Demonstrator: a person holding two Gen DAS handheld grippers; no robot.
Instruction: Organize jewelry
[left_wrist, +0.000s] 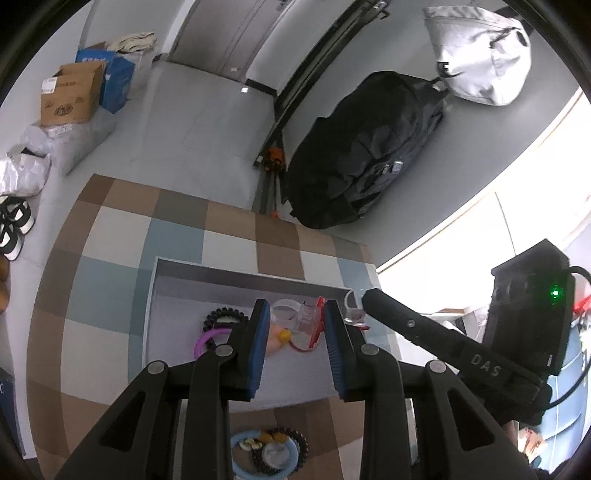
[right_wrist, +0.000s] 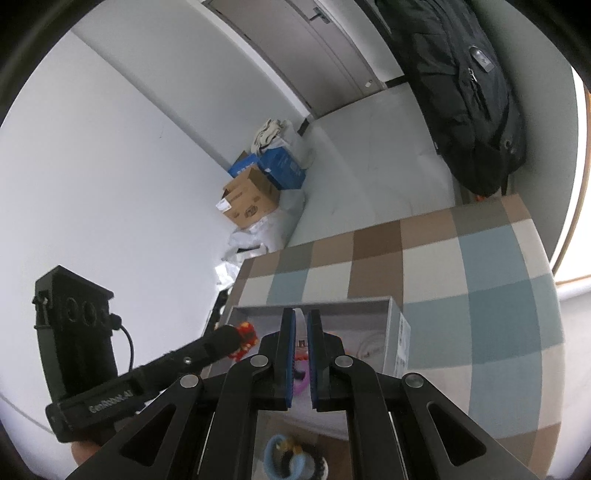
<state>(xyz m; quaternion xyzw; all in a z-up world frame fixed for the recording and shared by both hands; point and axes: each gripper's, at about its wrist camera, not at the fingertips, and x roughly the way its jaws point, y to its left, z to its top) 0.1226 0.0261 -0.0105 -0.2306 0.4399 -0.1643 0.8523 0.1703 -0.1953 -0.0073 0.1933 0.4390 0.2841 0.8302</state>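
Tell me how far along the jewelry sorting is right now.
Partly done. The grey box already holds a black hair tie, a purple ring and clear and red pieces. The left claw hangs open over them; the right claw looks nearly closed on something pale. A blue ring and other pieces still wait outside.

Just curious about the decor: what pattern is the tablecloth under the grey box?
Checks of brown, beige, white and pale blue on the tablecloth; right wrist view shows it best.
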